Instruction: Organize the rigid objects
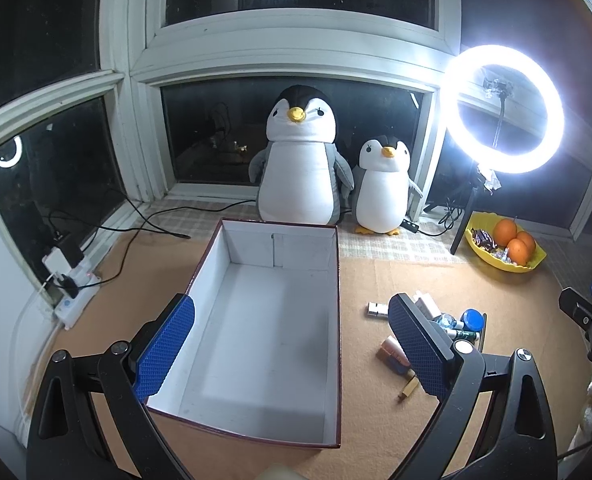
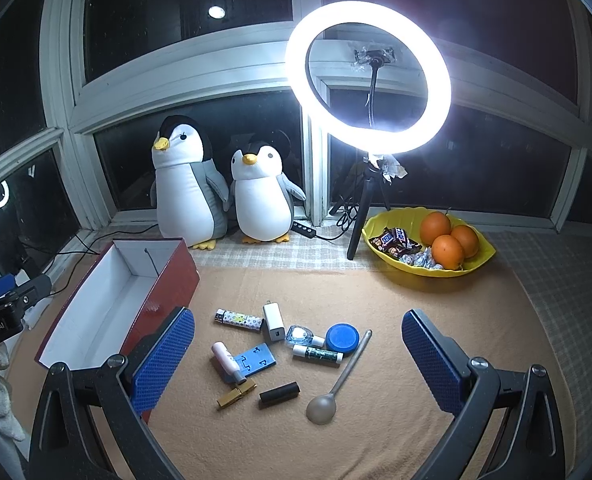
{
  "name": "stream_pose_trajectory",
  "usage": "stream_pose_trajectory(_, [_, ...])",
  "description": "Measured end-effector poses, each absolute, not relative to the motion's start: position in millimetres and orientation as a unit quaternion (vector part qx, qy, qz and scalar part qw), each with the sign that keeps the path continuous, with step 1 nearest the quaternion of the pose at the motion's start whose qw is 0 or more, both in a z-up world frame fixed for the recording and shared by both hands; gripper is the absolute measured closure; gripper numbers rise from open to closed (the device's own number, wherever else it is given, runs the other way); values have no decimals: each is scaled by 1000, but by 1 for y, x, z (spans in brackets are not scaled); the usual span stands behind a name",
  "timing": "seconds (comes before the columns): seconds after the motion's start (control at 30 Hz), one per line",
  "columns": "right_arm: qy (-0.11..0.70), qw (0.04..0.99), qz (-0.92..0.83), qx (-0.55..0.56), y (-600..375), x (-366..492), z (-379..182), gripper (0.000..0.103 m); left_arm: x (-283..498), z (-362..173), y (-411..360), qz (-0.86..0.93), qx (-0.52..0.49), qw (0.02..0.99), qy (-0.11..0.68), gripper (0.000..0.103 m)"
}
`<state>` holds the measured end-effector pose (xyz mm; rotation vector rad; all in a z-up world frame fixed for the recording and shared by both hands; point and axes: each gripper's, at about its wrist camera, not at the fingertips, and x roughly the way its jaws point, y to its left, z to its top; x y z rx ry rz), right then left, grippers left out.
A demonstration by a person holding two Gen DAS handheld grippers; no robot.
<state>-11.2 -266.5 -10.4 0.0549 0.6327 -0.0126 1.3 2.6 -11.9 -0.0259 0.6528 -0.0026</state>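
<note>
On the tan-covered surface (image 2: 436,320) below the window, the right tongs (image 2: 298,354) hang with their blue-padded fingers (image 2: 163,356) spread wide and nothing between them, above a loose cluster of small things: a patterned lighter (image 2: 239,318), a white charger plug (image 2: 273,322), a blue round lid (image 2: 342,338), a dark-green tube (image 2: 318,354), a pink-white bottle (image 2: 225,360) lying on a blue card (image 2: 255,358), a gold clothespin (image 2: 236,395), a black cylinder (image 2: 279,392) and a spoon (image 2: 338,380) at the cluster's right edge. The left tongs (image 1: 289,352) are equally wide apart and empty, hovering over the near end of the open red box (image 1: 271,320), whose white interior holds nothing. In the right view the box stands just left of the cluster, its red wall close behind the left finger. Right of the spoon the covering lies bare up to a yellow bowl (image 2: 380,226) of oranges and sweets. Two plush penguins (image 2: 187,184) and a lit ring light (image 2: 368,80) stand along the far edge, well apart from the cluster.
</note>
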Motion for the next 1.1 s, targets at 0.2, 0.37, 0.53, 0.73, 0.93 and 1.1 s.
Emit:
stream_pose_trajectory(0.2, [312,950,-7,27,-266,-10,-11,0,1,-13,4,-1,-14,947,321,5])
stream_pose_trajectory(0.37, [314,949,-8,26,-266,-9,-13,0,2,-15,6,-1,-14,946,323,5])
stream_pose_trajectory(0.53, [314,949,-7,24,-267,-9,-14,0,3,-15,6,-1,-14,946,325,5])
stream_pose_trajectory(0.73, [315,949,-8,25,-266,-9,-15,0,3,-16,7,0,-15,945,326,5])
stream_pose_trajectory(0.93, [317,948,-8,23,-266,-7,-17,0,6,-19,9,2,-17,944,330,5])
stream_pose_trajectory(1.1, [321,947,-9,20,-265,-5,-20,0,7,-22,11,4,-18,942,334,5])
